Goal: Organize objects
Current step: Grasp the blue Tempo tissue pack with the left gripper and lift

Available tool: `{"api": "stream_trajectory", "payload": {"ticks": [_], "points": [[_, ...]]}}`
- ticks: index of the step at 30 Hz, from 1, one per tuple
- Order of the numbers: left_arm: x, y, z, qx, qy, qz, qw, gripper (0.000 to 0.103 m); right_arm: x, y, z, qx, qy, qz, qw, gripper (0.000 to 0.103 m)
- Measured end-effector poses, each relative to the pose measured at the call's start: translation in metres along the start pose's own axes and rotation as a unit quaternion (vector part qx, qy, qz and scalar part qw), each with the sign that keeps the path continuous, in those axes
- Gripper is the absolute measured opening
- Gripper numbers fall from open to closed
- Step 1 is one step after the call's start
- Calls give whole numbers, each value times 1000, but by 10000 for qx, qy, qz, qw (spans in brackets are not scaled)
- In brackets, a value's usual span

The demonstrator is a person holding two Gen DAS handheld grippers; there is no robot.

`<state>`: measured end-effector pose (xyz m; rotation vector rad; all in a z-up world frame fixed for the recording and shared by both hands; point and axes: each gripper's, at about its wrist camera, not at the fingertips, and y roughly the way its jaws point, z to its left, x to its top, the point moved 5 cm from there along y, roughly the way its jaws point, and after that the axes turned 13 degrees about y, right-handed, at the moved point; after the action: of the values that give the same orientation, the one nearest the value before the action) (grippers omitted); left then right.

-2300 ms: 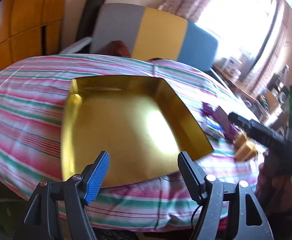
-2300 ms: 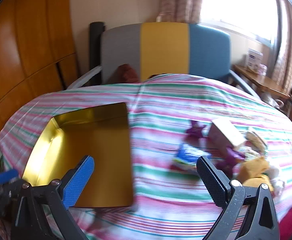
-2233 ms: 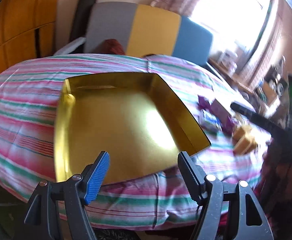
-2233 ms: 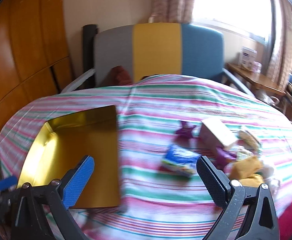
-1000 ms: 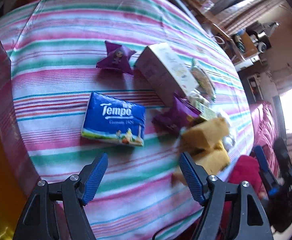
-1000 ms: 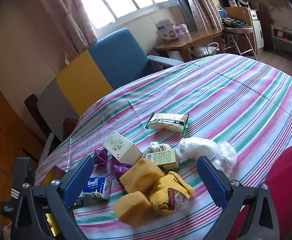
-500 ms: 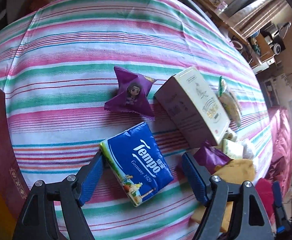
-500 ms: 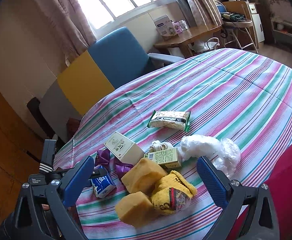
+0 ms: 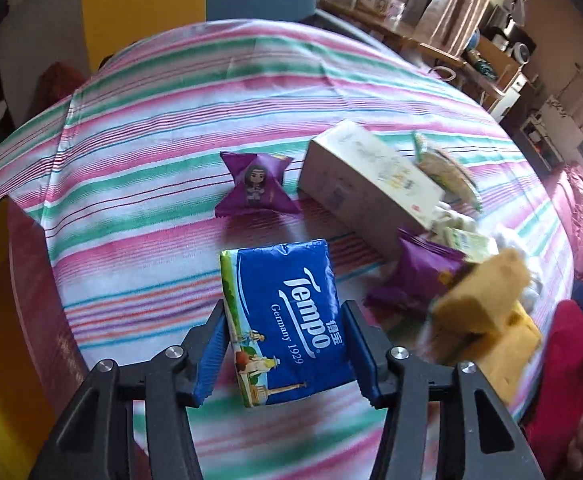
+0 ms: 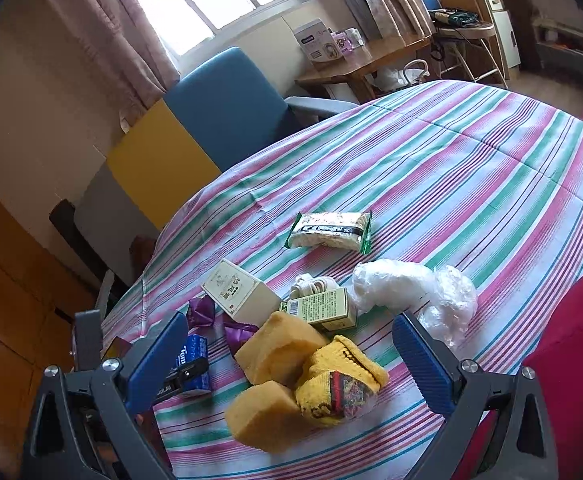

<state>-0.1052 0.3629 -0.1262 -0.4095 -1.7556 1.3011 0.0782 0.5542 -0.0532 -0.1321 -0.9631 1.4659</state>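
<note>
Striped tablecloth [image 9: 139, 184] is pretty cluttered: left gripper [image 9: 287, 350] clamps the blue Tempo tissue pack [image 9: 287, 320], purple candy wrapper [image 9: 257, 190] and cream box [image 9: 367, 180] just beyond. Right gripper [image 10: 287, 364] hangs wide apart over yellow sponges [image 10: 279, 348].

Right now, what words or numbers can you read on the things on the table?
"Tempo": blue tissue pack, held by the left hand-held gripper.
"Germany 1929": same pack.
Cream box, green box, noodle packet: print too small or blurred to read.
</note>
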Motion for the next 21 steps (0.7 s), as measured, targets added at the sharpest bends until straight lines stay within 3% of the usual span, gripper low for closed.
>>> {"api": "stream_trajectory", "payload": {"ticks": [3, 14, 17, 21], "points": [[-18, -26, -5, -100, 119, -277, 9995, 55, -1, 4, -1, -16, 23, 116, 9999, 103], [-54, -75, -10, -348, -51, -687, 9970, 56, -8, 13, 4, -58, -169, 472, 9987, 103], [-67, -86, -6, -348, -109, -779, 9963, 56, -14, 12, 12, 104, -380, 570, 9976, 102], [-80, -98, 3, -323, -207, -858, 9956, 56, -33, 20, 31, 174, -986, 1009, 9899, 95]]}}
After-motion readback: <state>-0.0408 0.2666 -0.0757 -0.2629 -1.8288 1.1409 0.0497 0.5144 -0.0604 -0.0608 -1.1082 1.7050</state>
